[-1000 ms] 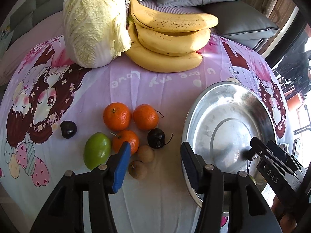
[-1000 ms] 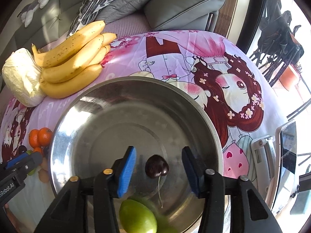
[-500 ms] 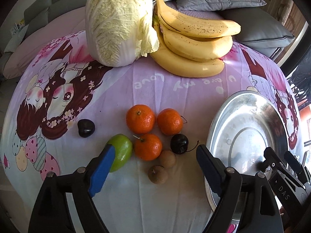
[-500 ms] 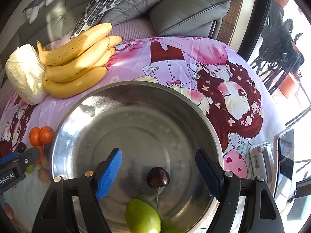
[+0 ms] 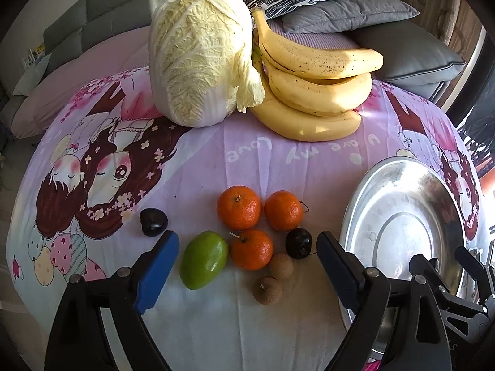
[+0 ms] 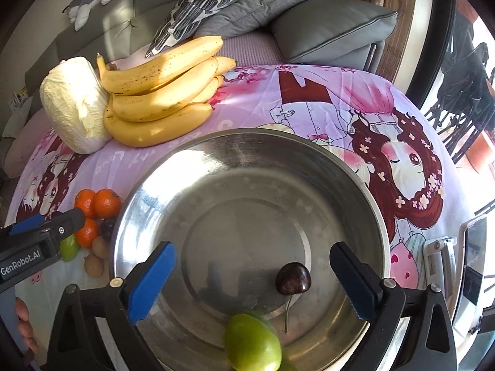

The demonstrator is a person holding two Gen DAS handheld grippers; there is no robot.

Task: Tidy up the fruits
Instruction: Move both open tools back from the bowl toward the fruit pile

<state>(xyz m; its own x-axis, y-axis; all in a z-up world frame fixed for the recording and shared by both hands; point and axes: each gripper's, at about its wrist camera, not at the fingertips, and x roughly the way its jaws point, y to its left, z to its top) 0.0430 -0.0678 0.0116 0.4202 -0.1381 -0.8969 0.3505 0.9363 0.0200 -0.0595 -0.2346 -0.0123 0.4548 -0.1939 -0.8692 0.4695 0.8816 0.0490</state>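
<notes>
In the left wrist view my left gripper is open and empty, just above a cluster of fruit on the cloth: a green fruit, three mandarins, a dark cherry and two brown longans. Another cherry lies apart to the left. In the right wrist view my right gripper is open and empty over the steel bowl, which holds a cherry and a green fruit.
A cabbage and a bunch of bananas lie at the back of the table. Grey cushions sit behind. A phone on a stand is right of the bowl. The left gripper also shows in the right wrist view.
Both grippers opened wide. The left one shifted left, from the bowl's edge to over the fruit cluster. The right one let go of the cherry, which now lies in the bowl.
</notes>
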